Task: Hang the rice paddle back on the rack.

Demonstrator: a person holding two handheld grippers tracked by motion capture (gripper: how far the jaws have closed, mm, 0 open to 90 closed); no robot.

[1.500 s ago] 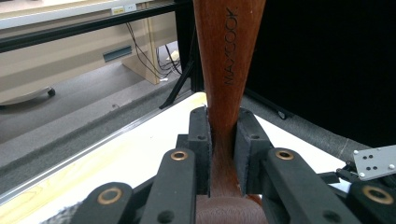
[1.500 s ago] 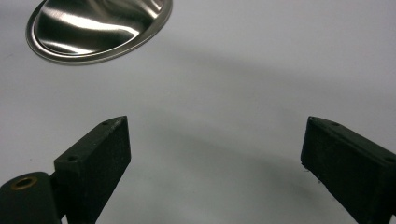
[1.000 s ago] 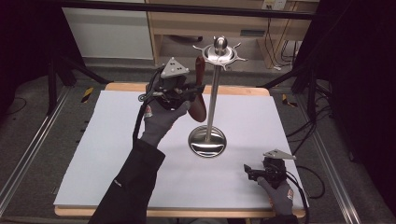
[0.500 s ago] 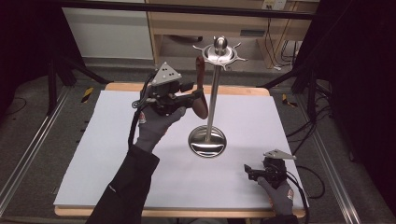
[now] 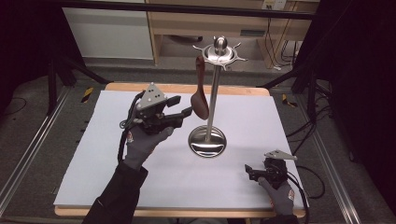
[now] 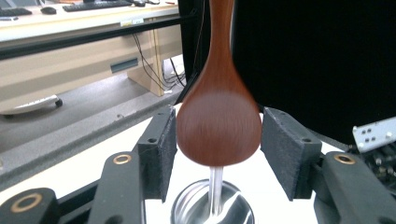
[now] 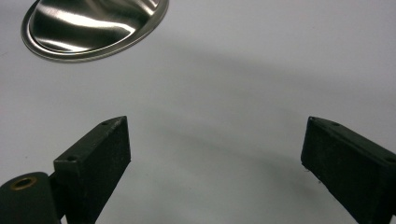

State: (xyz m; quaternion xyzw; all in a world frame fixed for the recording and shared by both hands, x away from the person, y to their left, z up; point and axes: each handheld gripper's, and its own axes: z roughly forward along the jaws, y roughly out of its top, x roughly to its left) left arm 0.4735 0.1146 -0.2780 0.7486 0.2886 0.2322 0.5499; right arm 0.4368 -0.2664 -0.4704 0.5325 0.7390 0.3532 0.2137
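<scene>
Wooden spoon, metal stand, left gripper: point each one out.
wooden spoon (image 6: pixel 218 126): left gripper view, on its bowl.
metal stand (image 5: pixel 207 142): high view, on its round base.
left gripper (image 5: pixel 183 107): high view, between its fingertips.

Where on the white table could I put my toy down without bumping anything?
The white table is mostly bare. The widest free patch lies left of the left gripper, out to the table's left edge. Another runs along the near edge, between the sleeve and the right gripper. It gets crowded mid-table, round the metal stand and its hanging wooden spoon.
</scene>
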